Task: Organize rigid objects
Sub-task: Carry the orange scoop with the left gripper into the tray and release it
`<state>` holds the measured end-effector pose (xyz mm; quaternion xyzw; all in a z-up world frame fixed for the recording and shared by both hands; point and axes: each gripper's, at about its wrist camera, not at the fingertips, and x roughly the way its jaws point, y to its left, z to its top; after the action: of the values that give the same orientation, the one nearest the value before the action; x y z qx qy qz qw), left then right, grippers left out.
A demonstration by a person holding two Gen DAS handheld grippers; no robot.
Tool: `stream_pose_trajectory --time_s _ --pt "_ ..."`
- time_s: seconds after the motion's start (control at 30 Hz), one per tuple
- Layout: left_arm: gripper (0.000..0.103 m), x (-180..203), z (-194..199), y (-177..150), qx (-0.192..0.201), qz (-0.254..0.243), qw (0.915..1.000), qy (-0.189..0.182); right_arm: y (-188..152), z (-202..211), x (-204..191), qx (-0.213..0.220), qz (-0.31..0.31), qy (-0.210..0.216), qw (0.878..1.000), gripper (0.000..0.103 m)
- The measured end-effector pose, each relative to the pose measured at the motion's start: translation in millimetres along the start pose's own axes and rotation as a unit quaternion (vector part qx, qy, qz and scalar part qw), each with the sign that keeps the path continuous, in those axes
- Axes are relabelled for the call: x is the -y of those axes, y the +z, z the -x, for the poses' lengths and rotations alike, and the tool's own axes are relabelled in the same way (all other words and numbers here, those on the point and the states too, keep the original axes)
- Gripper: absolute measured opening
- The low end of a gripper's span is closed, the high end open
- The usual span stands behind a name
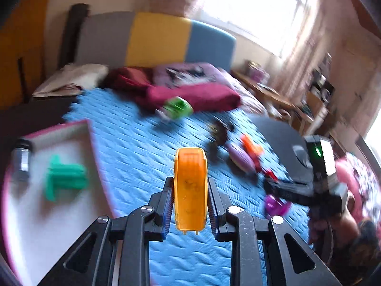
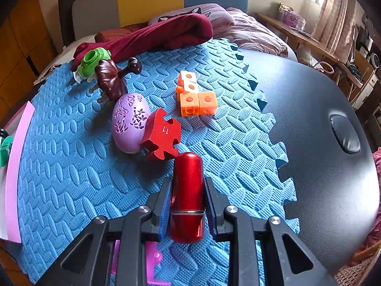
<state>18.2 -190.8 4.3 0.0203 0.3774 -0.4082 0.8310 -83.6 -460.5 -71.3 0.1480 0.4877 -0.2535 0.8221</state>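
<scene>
My left gripper (image 1: 190, 186) is shut on an orange plastic case (image 1: 190, 188), held upright above the blue foam mat (image 1: 133, 147). To its left lies a white tray with a pink rim (image 1: 71, 133) holding a green plastic piece (image 1: 64, 178) and a grey cylinder (image 1: 22, 164). My right gripper (image 2: 187, 186) is shut on a shiny red cylinder (image 2: 187, 195) low over the blue foam mat (image 2: 71, 166). Just ahead of it lie a red puzzle piece (image 2: 162, 134), a purple egg (image 2: 129, 122) and orange cubes (image 2: 195, 95).
A green toy (image 2: 91, 63) and a dark brown hair clip (image 2: 112, 78) sit at the mat's far left, by a maroon blanket (image 2: 154, 35). A pink item (image 2: 152, 262) lies under my right gripper. A dark round table (image 2: 321, 131) extends right. The right gripper (image 1: 319, 166) shows in the left wrist view.
</scene>
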Motion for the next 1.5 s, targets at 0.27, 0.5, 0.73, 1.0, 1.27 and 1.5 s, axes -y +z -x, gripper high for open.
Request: stream_pose_trajectory --time_s 0.27,0.5,0.73,1.0,1.27,1.5 --pt "0.026 -101 10 24 0.012 0.089 0.9919 0.091 0 1 -3 0.002 0.007 -0.005 1.000 0.025" --pt "0.026 -154 -5 23 -0.010 0.119 0.9828 0.141 0 2 -5 0.004 0.014 -0.007 1.000 0.025" --pt "0.027 -173 -20 24 -0.028 0.118 0.9783 0.168 0 2 -4 0.004 0.015 -0.008 1.000 0.026" --pt "0.031 -176 -24 13 -0.037 0.125 0.9734 0.189 0 2 -5 0.004 0.016 -0.009 1.000 0.026" --pt "0.037 -138 5 -8 -0.013 0.100 0.9742 0.202 -1 1 -5 0.005 0.017 -0.010 1.000 0.026" --pt "0.039 -101 19 -29 -0.020 0.076 0.9764 0.201 -1 2 -6 0.006 0.020 -0.013 1.000 0.025"
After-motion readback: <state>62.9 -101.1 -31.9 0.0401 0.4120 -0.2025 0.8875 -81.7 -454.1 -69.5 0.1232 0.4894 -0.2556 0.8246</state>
